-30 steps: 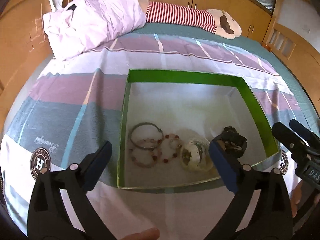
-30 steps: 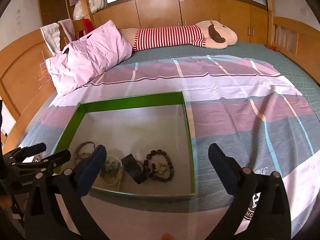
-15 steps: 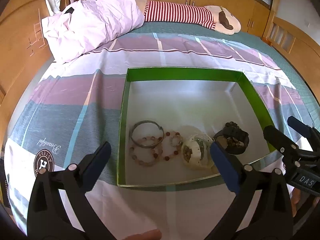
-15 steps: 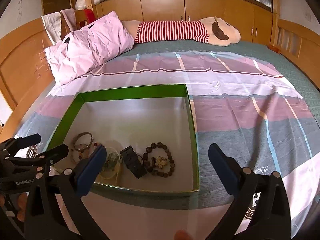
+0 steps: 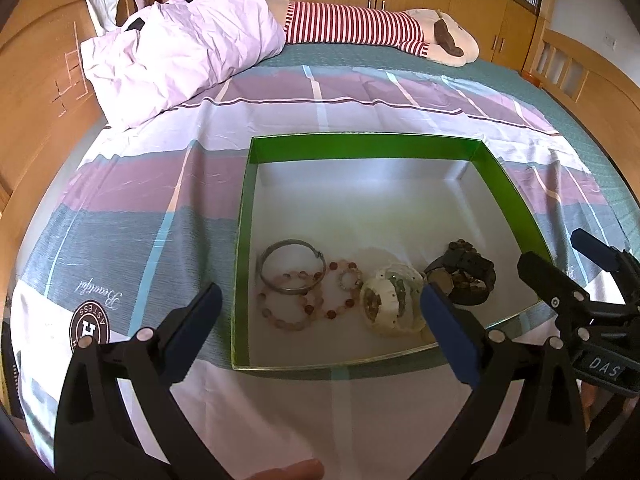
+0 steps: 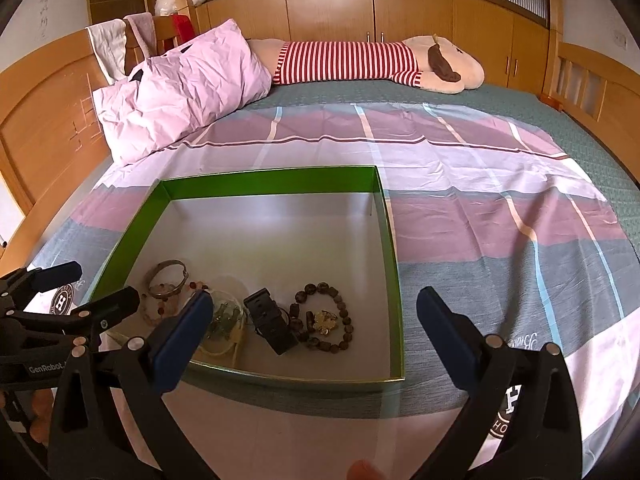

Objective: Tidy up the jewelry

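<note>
Jewelry lies in a row along the near edge of a shallow green-walled box [image 5: 362, 142] with a pale grey floor, set on a striped purple, grey and white bedspread [image 5: 132, 216]. Left wrist view: the row runs left to right, comprising a silver metal bangle [image 5: 291, 266] overlapping a pink beaded bracelet [image 5: 289, 305], a smaller red-and-pink beaded bracelet [image 5: 341, 290], a cream shell-like piece [image 5: 393, 305] and a black watch [image 5: 464, 278]. The left gripper [image 5: 318, 334] hangs above the near wall, jaws spread wide, holding and touching nothing. The right gripper [image 5: 568, 264] appears at the right edge, also apart.

Right wrist view: a dark brown beaded bracelet [image 6: 325, 322] with a gold charm lies just right of the black watch [image 6: 271, 326], its strap angled toward the near right. The right gripper [image 6: 312, 332] is wide apart and empty.
</note>
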A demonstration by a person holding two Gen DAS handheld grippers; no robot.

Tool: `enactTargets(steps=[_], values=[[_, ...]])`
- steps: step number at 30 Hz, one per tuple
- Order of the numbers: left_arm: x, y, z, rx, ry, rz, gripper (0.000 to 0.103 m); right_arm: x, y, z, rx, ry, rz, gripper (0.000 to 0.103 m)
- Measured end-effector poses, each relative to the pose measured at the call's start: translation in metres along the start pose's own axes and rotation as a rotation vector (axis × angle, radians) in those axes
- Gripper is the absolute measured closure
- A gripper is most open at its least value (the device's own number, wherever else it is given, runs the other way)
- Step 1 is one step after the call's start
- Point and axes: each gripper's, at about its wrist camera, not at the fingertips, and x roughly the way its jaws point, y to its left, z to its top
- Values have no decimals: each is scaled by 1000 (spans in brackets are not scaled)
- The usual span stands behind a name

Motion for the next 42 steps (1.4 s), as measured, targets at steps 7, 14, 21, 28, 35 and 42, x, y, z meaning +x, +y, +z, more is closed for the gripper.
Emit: enactTargets(steps=[7,14,21,28,35,42], values=[[0,1,0,-2,2,-4,2,0,3,-1,-12,1,1,1],[0,0,0,8,3,3,2,0,4,-2,-17,2,1,1],[1,0,0,7,3,3,2,1,5,-2,-17,2,1,1],[1,0,-1,1,8,5,2,1,5,-2,-16,2,1,1],[2,2,-1,-5,18,0,2,1,5,-2,-17,3,0,1],[3,2,-1,-7,22,3,2,1,5,-3,-15,4,2,1]])
